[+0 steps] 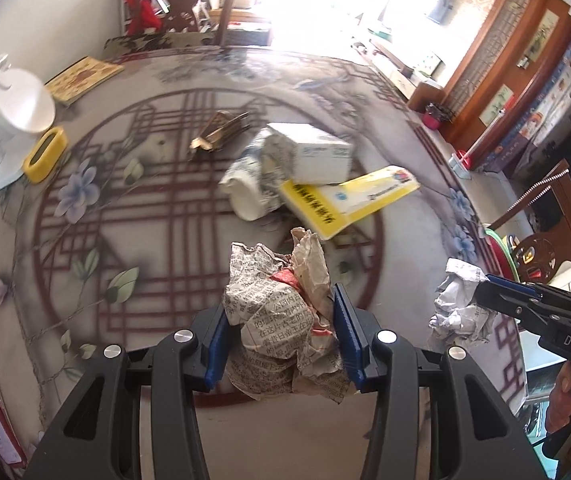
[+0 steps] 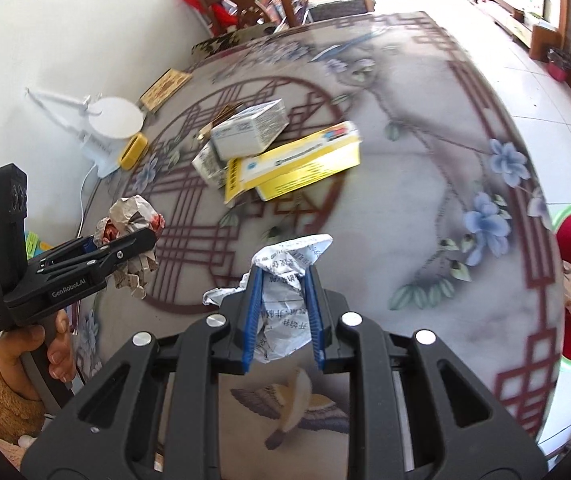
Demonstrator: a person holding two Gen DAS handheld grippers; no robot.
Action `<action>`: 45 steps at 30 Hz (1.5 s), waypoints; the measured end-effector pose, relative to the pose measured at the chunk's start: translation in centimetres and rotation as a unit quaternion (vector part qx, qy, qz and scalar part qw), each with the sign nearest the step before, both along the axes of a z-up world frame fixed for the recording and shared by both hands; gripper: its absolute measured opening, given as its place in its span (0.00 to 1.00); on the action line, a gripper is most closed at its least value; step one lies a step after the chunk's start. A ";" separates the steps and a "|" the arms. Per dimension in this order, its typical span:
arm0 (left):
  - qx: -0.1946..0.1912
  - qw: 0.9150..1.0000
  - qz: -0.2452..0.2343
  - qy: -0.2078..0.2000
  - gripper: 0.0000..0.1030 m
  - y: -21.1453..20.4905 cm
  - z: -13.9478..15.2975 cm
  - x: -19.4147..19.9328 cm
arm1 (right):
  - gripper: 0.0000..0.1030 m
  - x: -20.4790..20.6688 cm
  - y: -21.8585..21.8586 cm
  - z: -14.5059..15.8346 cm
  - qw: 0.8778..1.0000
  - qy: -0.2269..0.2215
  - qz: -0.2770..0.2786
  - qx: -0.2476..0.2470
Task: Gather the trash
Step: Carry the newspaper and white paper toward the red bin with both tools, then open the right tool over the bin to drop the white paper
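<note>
Between the blue pads of the left gripper sits a crumpled ball of newspaper, brownish with a red scrap in its folds; the jaws are closed on it from both sides and it hangs above the surface, a patterned top with dark red lattice and blue flowers. Just to the right of that newspaper ball, the right gripper grips a smaller wad of white printed paper, its jaws drawn in narrow and pressing the wad, which also hangs clear of the surface. In the left wrist view this white wad shows at the tip of the right gripper's black finger, near the newspaper ball but apart from it. A hand with a fuzzy brown sleeve holds the left gripper's handle.

Beyond the newspaper ball, toward the middle of the surface, lies a heap: a flattened yellow carton, a white box resting on it, and more crumpled newspaper with a pale cup-like thing beside them. Farther back from the ball lies a small flattened brown carton. Well to the left of the ball stand a yellow container and a white desk lamp, with a patterned book behind them. A wooden chair stands at the far edge.
</note>
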State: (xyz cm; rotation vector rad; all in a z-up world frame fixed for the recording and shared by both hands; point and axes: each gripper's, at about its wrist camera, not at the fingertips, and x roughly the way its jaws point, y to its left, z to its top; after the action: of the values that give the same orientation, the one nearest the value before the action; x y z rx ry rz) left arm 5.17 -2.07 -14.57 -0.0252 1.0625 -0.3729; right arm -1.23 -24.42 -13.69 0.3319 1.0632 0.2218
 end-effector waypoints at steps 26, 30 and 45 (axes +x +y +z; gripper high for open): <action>-0.008 0.996 -0.093 -0.005 0.42 -17.8 0.6 -2.4 | 0.21 -6.3 -20.8 2.2 0.985 -0.040 -0.166 -0.025; -0.009 0.992 -0.123 -0.001 0.42 -21.5 0.5 -2.5 | 0.21 -8.0 -24.9 2.1 0.976 -0.041 -0.212 -0.026; 0.007 0.978 -0.206 0.008 0.42 -30.5 0.1 -4.3 | 0.21 -12.4 -31.0 0.0 0.958 -0.025 -0.285 -0.019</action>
State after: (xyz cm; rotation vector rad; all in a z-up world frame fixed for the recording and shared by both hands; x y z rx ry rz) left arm 0.84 -32.55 -14.46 0.2084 1.0841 -0.7404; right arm -13.60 -55.46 -13.66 0.5796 0.8811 -0.3057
